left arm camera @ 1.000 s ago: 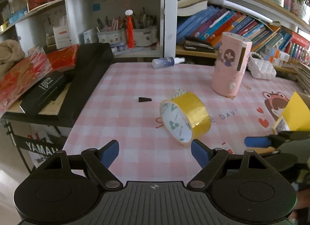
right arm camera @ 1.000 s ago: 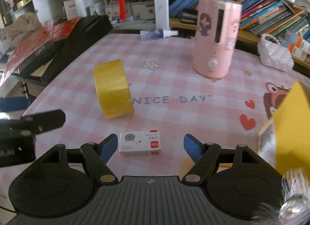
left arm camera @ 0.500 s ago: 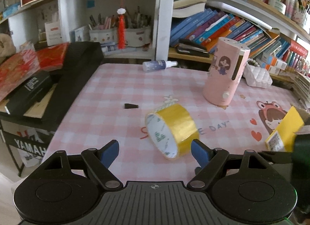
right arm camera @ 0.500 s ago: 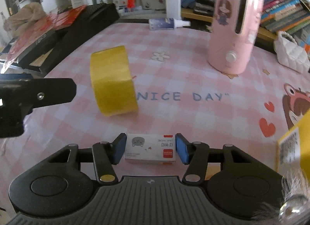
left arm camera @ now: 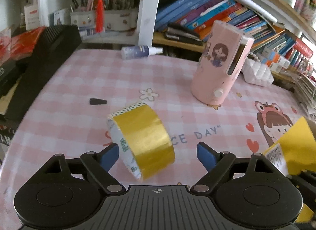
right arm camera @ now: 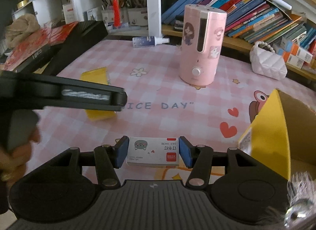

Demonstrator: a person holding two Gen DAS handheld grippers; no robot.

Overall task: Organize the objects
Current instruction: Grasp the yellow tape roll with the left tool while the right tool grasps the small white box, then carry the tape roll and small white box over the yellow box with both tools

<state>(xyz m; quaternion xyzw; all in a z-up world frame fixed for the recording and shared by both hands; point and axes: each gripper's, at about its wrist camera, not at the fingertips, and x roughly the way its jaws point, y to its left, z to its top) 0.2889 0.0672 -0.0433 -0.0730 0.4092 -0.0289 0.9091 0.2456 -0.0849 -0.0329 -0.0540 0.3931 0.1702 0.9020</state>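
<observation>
Small white cardboard staple box [right arm camera: 153, 154] sits crosswise, gripped at both ends by the right tongs [right arm camera: 153, 152], while the left tongs [left arm camera: 157, 155] gape wide around the yellow tape roll [left arm camera: 141, 142].

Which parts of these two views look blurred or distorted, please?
Left wrist view: fisheye bends the bookshelf; the yellow box at the right edge is smeared. Right wrist view: the left hand-held gripper crosses blurred, its lettering unreadable; the staples box is sharp.
</observation>
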